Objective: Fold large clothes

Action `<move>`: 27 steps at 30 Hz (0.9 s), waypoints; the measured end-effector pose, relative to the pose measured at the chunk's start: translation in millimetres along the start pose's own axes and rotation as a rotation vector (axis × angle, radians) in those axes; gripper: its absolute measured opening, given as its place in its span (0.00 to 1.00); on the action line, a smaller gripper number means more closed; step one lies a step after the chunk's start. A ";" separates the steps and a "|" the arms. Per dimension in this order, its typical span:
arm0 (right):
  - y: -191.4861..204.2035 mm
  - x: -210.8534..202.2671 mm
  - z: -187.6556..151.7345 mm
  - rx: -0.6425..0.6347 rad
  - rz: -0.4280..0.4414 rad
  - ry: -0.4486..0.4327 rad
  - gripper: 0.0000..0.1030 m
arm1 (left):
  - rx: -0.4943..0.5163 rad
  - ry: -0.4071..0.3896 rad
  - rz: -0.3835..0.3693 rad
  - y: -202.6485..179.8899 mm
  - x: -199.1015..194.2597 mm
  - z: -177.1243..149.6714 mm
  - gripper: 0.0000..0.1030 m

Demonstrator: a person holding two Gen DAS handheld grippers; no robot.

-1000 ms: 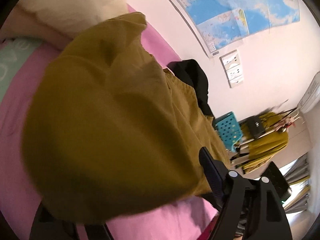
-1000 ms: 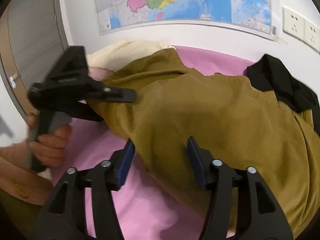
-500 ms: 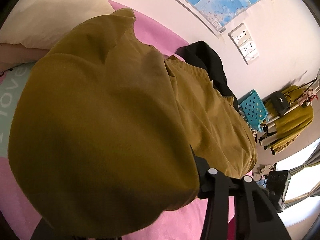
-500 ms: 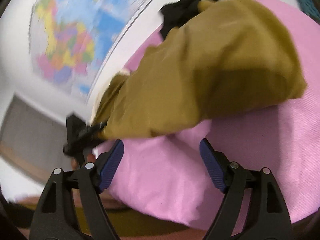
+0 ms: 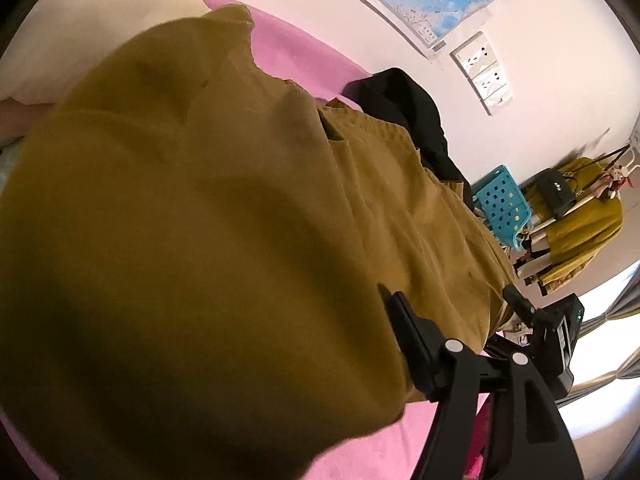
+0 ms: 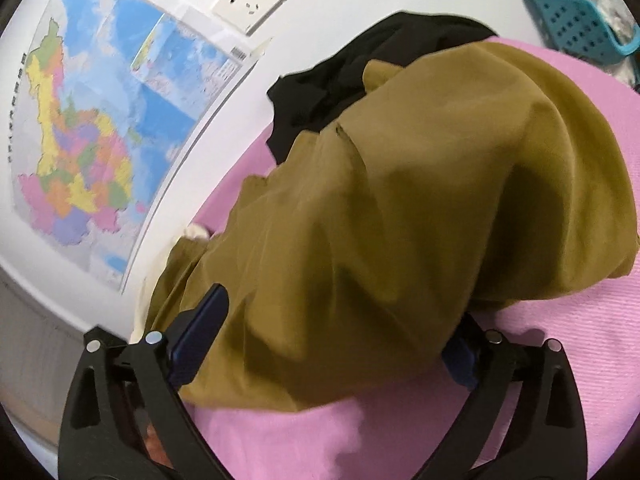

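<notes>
A large olive-yellow garment [image 5: 208, 216] lies bunched on the pink bed sheet [image 5: 380, 448]; it also fills the right wrist view [image 6: 400, 208]. My left gripper shows only its right finger [image 5: 412, 344]; the cloth drapes over the rest, so I cannot tell how its jaws stand. My right gripper [image 6: 332, 344] is open, its jaws wide apart on either side of the garment's near fold, with cloth lying between them. The right gripper also appears past the garment's far end in the left wrist view [image 5: 552, 332].
A black garment [image 6: 352, 76] lies by the wall on the sheet [image 6: 560, 352]. A cream pillow [image 5: 80, 32] sits at the bed's head. A teal basket [image 5: 502, 204] and a rack with a mustard coat [image 5: 580, 224] stand beyond the bed. A map [image 6: 100, 120] hangs on the wall.
My right gripper has swung round and moved in over the garment's fold, so cloth now lies between its jaws. The left wrist view has closed in on the garment.
</notes>
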State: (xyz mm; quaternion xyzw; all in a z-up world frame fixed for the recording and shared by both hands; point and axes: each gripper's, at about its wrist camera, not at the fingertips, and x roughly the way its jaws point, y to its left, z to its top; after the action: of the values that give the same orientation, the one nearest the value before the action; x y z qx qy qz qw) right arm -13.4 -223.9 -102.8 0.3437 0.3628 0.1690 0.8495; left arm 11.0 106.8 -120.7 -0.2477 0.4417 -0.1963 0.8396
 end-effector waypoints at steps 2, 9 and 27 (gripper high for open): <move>3.0 2.1 -0.8 -0.004 -0.024 -0.021 0.92 | -0.009 -0.004 0.008 -0.7 0.4 0.2 0.64; -8.0 -7.5 -9.3 0.044 -0.038 -0.002 0.84 | -0.019 -0.024 -0.012 5.5 -2.0 -0.4 0.64; -5.8 13.8 13.8 0.002 0.013 -0.017 0.72 | -0.011 -0.052 0.068 -1.8 0.2 0.7 0.59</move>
State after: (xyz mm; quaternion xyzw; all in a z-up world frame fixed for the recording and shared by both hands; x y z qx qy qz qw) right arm 6.4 -227.0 -106.9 0.3483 0.3533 0.1713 0.8512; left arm 11.5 105.4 -119.4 -0.2422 0.4290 -0.1589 0.8556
